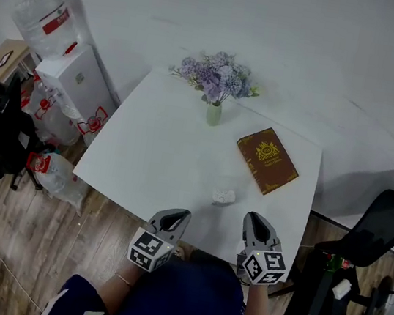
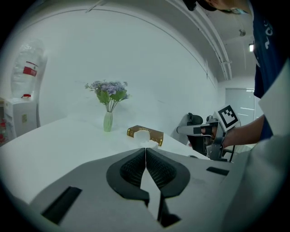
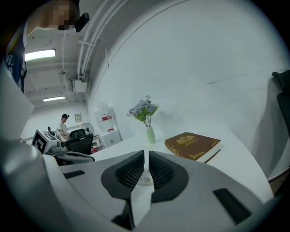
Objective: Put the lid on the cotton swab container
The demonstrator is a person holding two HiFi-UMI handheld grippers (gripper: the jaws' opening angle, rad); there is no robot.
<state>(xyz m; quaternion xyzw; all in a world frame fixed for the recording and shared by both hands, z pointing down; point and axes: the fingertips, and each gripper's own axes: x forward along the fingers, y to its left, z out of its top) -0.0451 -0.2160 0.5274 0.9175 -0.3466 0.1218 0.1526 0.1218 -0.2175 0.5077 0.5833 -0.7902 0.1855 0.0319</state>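
The cotton swab container (image 1: 224, 195) is a small clear box with white swabs on the white table (image 1: 152, 161), just ahead of both grippers. In the left gripper view it shows as a whitish box (image 2: 142, 134) with a lower clear piece (image 2: 152, 144) beside it; I cannot tell whether that is the lid. Through the right gripper's jaws a round clear piece (image 3: 145, 180) lies on the table. My left gripper (image 1: 177, 215) (image 2: 145, 148) is shut and empty at the near table edge. My right gripper (image 1: 254, 220) (image 3: 146, 153) is shut to a thin slit, holding nothing.
A brown book (image 1: 267, 160) lies behind the container to the right. A green vase of purple flowers (image 1: 214, 111) stands at the far edge. A black office chair (image 1: 361, 246) is right of the table; a water dispenser (image 1: 75, 85) and bags are on its left.
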